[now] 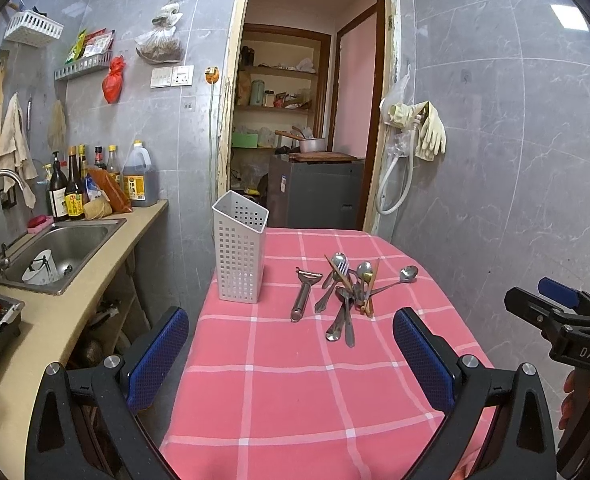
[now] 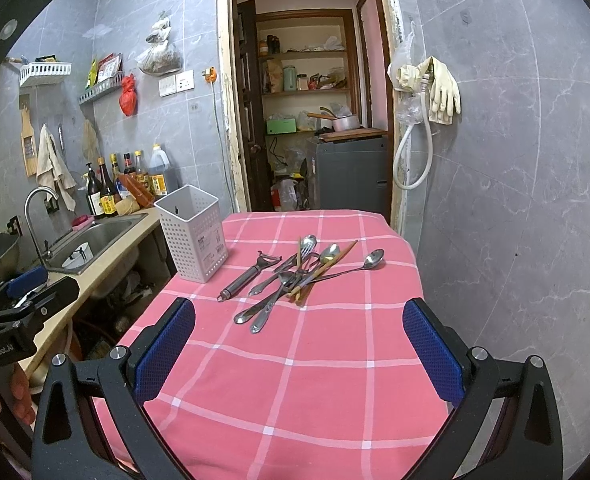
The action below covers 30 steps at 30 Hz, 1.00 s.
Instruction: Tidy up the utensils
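A pile of metal spoons, forks and wooden chopsticks (image 1: 351, 292) lies on the pink checked tablecloth (image 1: 275, 380); it also shows in the right wrist view (image 2: 303, 276). A metal peeler (image 1: 305, 294) lies just left of the pile (image 2: 249, 274). A white perforated utensil holder (image 1: 239, 252) stands upright at the table's far left corner (image 2: 193, 230). My left gripper (image 1: 291, 338) is open and empty, short of the pile. My right gripper (image 2: 299, 334) is open and empty, also short of the pile, and it shows at the right edge of the left wrist view (image 1: 551, 300).
A counter with a steel sink (image 1: 59, 248), a tap and sauce bottles (image 1: 71, 188) runs along the left of the table. A doorway (image 1: 307, 120) to a pantry is behind the table. A tiled wall with hanging rubber gloves (image 1: 427, 128) is on the right.
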Tool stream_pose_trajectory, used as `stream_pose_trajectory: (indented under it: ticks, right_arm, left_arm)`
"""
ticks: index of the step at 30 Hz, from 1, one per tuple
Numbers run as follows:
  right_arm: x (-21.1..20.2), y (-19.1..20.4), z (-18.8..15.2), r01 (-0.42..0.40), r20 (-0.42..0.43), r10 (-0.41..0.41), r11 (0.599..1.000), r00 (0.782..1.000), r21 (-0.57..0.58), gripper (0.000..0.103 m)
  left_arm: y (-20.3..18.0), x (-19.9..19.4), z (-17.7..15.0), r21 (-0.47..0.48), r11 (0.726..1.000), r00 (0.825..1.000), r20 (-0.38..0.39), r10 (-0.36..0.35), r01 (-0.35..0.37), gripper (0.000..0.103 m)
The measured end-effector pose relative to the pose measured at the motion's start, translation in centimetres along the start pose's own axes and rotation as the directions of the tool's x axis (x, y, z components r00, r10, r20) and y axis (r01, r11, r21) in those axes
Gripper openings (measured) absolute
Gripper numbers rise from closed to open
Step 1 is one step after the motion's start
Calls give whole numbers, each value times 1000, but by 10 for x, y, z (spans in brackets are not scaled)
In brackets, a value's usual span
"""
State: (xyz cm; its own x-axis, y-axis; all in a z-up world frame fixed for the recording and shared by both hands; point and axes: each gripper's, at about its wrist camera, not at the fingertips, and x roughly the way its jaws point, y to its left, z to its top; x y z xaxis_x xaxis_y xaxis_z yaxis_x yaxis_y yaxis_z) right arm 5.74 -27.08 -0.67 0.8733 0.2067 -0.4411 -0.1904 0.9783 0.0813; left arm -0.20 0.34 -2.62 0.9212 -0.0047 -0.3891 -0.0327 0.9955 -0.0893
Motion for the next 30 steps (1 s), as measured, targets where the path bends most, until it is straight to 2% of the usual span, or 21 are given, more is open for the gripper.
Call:
stream_pose_trajectory:
  ticks: [16,24,30]
  right_arm:
    - [11,-3,1,9,-5,-9,1000,1000,1,102]
    - [37,-4,28,28,17,-28,999,999,16,102]
    - [54,-3,52,59,47,-60,998,997,27,102]
  left_arm:
    - [-5,19,13,6,1000,1000,-29,-8,9,103]
    - [-5,44,35,19,999,999,-24,-33,34,103]
    - [-3,73,63,29,997,997,8,-73,72,103]
